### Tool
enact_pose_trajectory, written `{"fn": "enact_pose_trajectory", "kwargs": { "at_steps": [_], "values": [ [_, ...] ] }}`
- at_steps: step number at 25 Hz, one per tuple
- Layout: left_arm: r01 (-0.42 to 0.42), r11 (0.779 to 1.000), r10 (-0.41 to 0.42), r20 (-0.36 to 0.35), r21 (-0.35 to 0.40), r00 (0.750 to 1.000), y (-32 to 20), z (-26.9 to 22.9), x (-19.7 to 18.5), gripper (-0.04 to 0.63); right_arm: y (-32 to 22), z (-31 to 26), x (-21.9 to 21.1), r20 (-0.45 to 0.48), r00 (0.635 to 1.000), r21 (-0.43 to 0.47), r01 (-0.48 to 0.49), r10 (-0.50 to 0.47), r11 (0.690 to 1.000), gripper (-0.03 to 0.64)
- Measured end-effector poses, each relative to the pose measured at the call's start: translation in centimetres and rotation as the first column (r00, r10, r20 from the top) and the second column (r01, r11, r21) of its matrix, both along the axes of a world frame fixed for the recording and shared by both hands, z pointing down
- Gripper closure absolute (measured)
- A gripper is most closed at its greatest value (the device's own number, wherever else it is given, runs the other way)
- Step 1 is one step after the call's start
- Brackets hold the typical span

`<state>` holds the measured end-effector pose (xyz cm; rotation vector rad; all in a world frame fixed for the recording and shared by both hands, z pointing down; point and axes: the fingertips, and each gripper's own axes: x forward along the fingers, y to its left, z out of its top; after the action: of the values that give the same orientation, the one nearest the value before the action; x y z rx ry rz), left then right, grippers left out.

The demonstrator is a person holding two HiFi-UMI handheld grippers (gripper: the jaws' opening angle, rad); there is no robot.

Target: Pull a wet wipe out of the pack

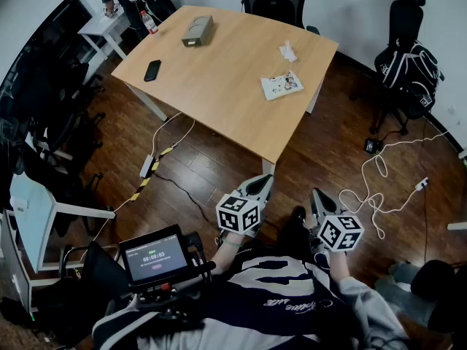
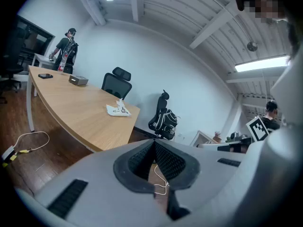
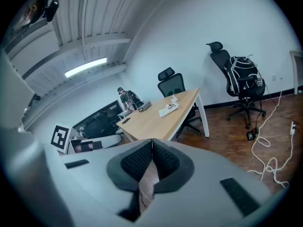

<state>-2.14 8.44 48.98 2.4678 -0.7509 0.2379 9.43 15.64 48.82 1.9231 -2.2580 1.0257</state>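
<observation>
I judge the task not yet begun; this is the approach. My left gripper (image 1: 264, 184) and right gripper (image 1: 317, 195) sit at lower centre of the head view, above the floor (image 1: 219, 159). Both have their jaws clenched on nothing. What I take for the wet wipe pack (image 1: 282, 85) lies well apart, right of upper centre, near the table's (image 1: 219, 86) right end. Next I'd need to reach the table, part my jaws, steady the pack and pinch a wipe.

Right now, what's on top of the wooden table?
On the table: a flat printed pack, a crumpled white piece near it, a black phone and a grey box. Nothing covers the top; what the box holds cannot be seen.
</observation>
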Motion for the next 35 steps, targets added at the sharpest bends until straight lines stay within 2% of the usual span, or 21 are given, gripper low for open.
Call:
{"fn": "enact_pose_trajectory", "kwargs": {
  "at_steps": [9,15,18,25,31,35],
  "values": [
    [0.117,0.993,-0.117,-0.015,0.012,0.993,-7.8,-1.3,8.7,0.592,-8.8,-1.5,10.4,-0.011,0.997,0.03,0.08,-0.079,0.996,0.627],
    [0.137,0.991,-0.137,0.01,0.009,0.991,-10.4,-0.5,13.4,0.592,-13.1,-0.5,13.9,0.02,0.989,0.028,0.146,-0.147,0.989,0.627],
    [0.142,0.99,-0.142,0.048,0.006,0.989,-11.2,0.1,13.9,0.592,-14.2,0.5,14.4,0.05,0.984,0.011,0.168,-0.168,0.986,0.627],
    [0.207,0.978,-0.205,0.109,-0.007,0.973,-15.4,1.0,12.4,0.592,-18.1,2.1,13.8,0.1,0.974,-0.015,0.208,-0.206,0.978,0.627],
    [0.2,0.98,-0.199,0.144,0.008,0.969,-21.7,2.6,12.7,0.592,-23.8,2.4,14.6,0.074,0.973,-0.017,0.22,-0.218,0.975,0.627],
    [0.171,0.984,-0.179,0.219,0.058,0.959,-26.7,3.5,13.2,0.592,-28.6,1.8,15.3,0.055,0.975,-0.012,0.214,-0.213,0.977,0.627]
  ]
}}
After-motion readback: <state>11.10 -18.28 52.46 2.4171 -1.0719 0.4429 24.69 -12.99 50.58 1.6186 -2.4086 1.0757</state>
